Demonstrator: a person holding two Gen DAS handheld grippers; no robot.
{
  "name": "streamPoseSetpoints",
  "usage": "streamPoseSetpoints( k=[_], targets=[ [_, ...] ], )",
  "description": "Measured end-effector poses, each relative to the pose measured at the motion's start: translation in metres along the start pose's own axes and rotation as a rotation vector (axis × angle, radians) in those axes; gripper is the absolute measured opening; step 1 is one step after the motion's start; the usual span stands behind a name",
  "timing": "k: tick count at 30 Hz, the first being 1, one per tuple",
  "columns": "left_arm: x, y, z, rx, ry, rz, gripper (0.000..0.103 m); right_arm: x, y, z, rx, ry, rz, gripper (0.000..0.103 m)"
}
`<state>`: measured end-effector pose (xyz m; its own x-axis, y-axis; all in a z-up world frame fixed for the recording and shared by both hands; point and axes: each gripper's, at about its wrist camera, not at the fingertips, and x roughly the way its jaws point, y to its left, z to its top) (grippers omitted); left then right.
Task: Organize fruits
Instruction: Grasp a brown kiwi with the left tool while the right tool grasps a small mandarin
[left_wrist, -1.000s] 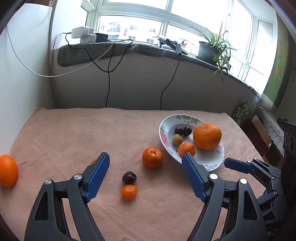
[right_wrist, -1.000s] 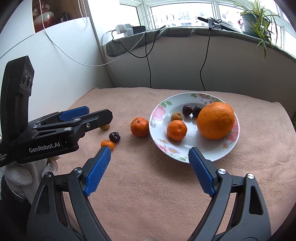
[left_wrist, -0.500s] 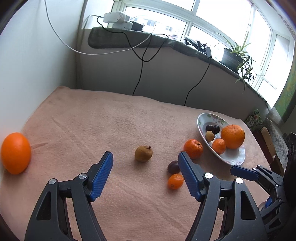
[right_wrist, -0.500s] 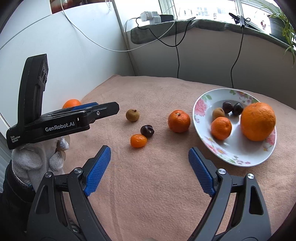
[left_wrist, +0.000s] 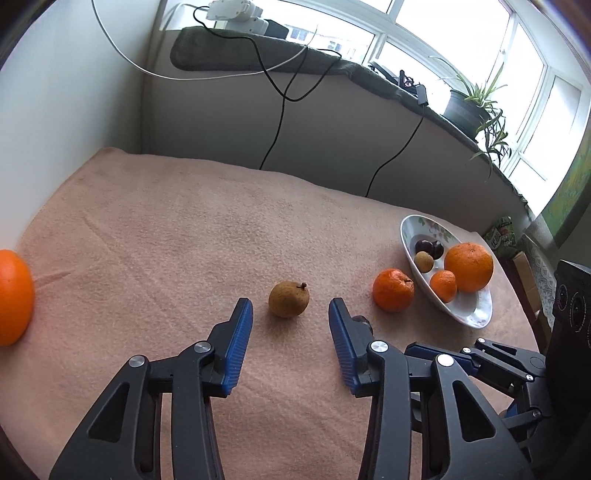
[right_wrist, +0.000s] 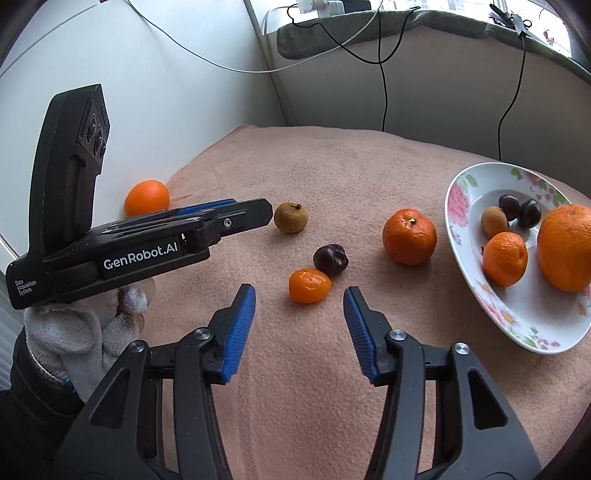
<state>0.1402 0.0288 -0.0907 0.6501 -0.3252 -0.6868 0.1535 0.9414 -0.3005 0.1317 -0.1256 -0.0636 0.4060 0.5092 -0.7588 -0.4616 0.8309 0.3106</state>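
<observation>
With jaws just narrowed but still spread, the left gripper (left_wrist: 291, 321) should straddle the brown longan (left_wrist: 289, 299) mid-desk, the right gripper (right_wrist: 299, 308) the small kumquat (right_wrist: 309, 285), and each pinch gently.

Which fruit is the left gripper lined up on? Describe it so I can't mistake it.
Start at the flowered plate and go left across the pink cloth, past the loose tangerine. The small brown fruit lies alone just beyond the left gripper. It is the only loose fruit that is dull tan, with a dark stem stub.
</observation>
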Motion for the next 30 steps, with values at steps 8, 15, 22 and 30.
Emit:
streamPoseSetpoints(
  k=[8,15,22,30],
  targets=[
    [0.017,0.0,0.004,0.025,0.032,0.02,0.035,0.017,0.002,0.004,-0.013,0.035,-0.009,0.042],
    [0.026,0.001,0.005,0.03,0.053,0.02,0.035,0.023,0.005,0.003,-0.027,0.042,-0.019,0.038],
    [0.034,0.004,0.005,0.03,0.074,0.024,0.03,0.027,0.003,0.003,-0.033,0.057,-0.027,0.036],
    [0.035,0.003,0.007,0.034,0.071,0.028,0.027,0.029,0.003,0.004,-0.036,0.059,-0.033,0.03]
  ],
)
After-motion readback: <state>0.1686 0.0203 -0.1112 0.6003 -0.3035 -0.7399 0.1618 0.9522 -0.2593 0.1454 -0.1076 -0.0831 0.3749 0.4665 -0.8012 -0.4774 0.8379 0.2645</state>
